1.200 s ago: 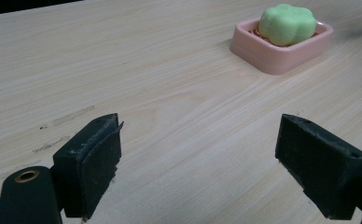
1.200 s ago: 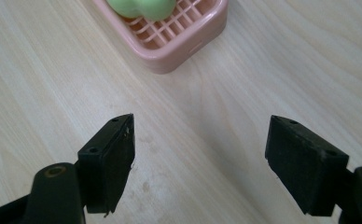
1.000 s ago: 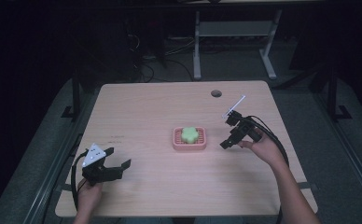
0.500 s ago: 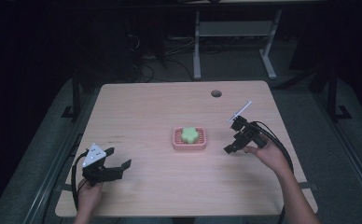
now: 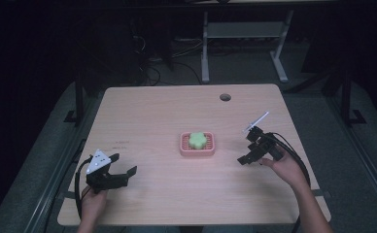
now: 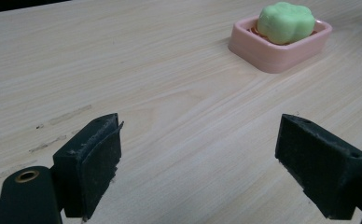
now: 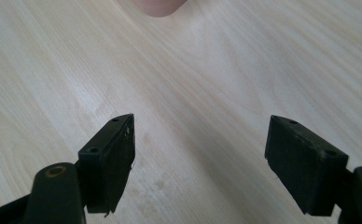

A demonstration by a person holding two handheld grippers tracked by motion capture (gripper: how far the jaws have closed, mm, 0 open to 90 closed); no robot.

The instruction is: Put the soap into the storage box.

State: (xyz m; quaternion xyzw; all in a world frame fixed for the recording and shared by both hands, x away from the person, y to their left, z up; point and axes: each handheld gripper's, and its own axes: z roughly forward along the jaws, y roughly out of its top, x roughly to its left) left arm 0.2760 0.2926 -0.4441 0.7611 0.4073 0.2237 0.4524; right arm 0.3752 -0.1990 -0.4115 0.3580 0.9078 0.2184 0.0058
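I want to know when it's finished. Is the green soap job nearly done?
Maybe nearly. Done: the green soap sits in the pink dish mid-table. In hand: nothing; the right tongs are open beside the dish, and the left tongs are open near the table's front left corner. Left: I can't tell if anything remains.

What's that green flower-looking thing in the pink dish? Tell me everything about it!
It looks like a bar of soap: pale green, smooth and matte, with rounded lobes like a flower or a cloud. It lies flat in a pink dish with rounded corners and rises above the dish's rim. The dish sits near the middle of the wooden table. Only the dish touches the soap; both grippers are off to the sides, jaws open.
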